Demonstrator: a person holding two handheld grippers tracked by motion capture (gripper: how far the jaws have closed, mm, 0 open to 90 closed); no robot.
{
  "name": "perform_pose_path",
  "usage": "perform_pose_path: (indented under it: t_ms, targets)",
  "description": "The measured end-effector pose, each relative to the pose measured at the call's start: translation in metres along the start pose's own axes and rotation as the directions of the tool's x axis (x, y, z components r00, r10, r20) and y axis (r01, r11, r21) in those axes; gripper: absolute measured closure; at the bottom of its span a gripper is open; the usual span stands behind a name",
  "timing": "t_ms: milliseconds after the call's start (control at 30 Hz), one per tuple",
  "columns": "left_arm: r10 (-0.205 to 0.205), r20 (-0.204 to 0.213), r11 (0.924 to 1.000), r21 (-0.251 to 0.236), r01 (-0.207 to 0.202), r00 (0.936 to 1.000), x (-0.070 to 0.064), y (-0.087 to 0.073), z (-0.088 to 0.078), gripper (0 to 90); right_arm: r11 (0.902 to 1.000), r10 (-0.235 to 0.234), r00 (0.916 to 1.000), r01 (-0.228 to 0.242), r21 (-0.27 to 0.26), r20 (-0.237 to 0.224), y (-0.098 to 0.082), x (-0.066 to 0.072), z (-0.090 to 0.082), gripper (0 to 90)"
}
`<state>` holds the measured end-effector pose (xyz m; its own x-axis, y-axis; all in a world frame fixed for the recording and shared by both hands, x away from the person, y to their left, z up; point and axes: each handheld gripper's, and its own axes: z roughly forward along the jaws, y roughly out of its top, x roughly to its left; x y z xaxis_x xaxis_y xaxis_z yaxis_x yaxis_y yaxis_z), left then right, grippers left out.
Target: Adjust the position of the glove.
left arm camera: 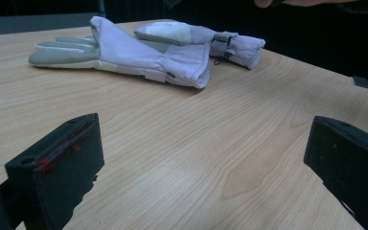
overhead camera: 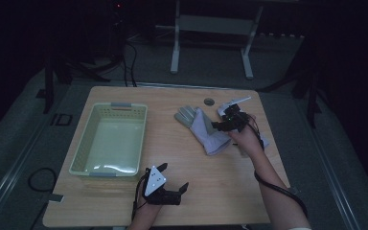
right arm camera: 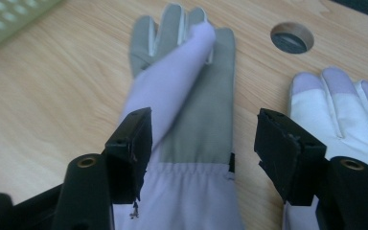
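A lavender glove with a grey palm (overhead camera: 202, 128) lies flat at the table's middle right, one side folded over itself. It is also in the right gripper view (right arm camera: 191, 110) and the left gripper view (left arm camera: 134, 55). A second glove (right arm camera: 345, 115) lies beside it, partly under the person's right hand (overhead camera: 263, 141), and shows rolled up in the left gripper view (left arm camera: 220, 43). My right gripper (right arm camera: 203, 139) hovers open just over the first glove's cuff (overhead camera: 218, 125), with the jaws on either side of it. My left gripper (overhead camera: 181, 192) stands open near the front edge, with bare wood between its jaws (left arm camera: 201, 163).
A pale green slotted basket (overhead camera: 84, 146) stands empty on the left half of the wooden table (overhead camera: 211, 191); its corner shows in the right gripper view (right arm camera: 9, 14). A round cable hole (overhead camera: 209, 101) lies at the back edge beyond the gloves. Dark floor and a stand surround the table.
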<state>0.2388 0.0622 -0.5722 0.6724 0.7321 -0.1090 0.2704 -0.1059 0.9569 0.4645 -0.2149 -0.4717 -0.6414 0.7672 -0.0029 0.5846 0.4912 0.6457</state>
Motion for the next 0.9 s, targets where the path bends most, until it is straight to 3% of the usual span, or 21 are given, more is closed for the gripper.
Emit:
perform_pose_path:
  t_ms: [100, 400, 600, 700, 900]
  targets:
    - [-0.001, 0.001, 1.0, 0.0, 0.001, 1.0, 0.0, 0.0, 0.0, 0.2, 0.9996, -0.004, 1.0, 0.004, 0.028, -0.004, 0.0, -0.002, 0.011, 38.0]
    - [-0.005, 0.004, 1.0, 0.0, 0.005, 1.0, 0.001, 0.0, 0.0, 0.1, 0.9945, -0.048, 0.9988, 0.048, 0.093, 0.004, -0.002, -0.001, 0.042, 44.2]
    - [-0.009, 0.005, 1.0, 0.001, 0.009, 0.9999, 0.001, 0.0, 0.0, 0.2, 0.9853, -0.073, 0.9972, 0.07, 0.156, 0.018, -0.009, 0.0, 0.065, 47.6]
    - [-0.011, 0.007, 0.9999, 0.001, 0.011, 0.9999, 0.001, 0.0, 0.0, 0.2, 0.9815, -0.109, 0.9939, 0.106, 0.159, 0.011, -0.01, 0.001, 0.068, 47.2]
    - [-0.009, 0.007, 1.0, 0.002, 0.009, 0.9999, 0.001, 0.0, 0.0, 0.2, 0.9702, -0.131, 0.9913, 0.126, 0.207, 0.011, -0.005, 0.004, 0.071, 51.8]
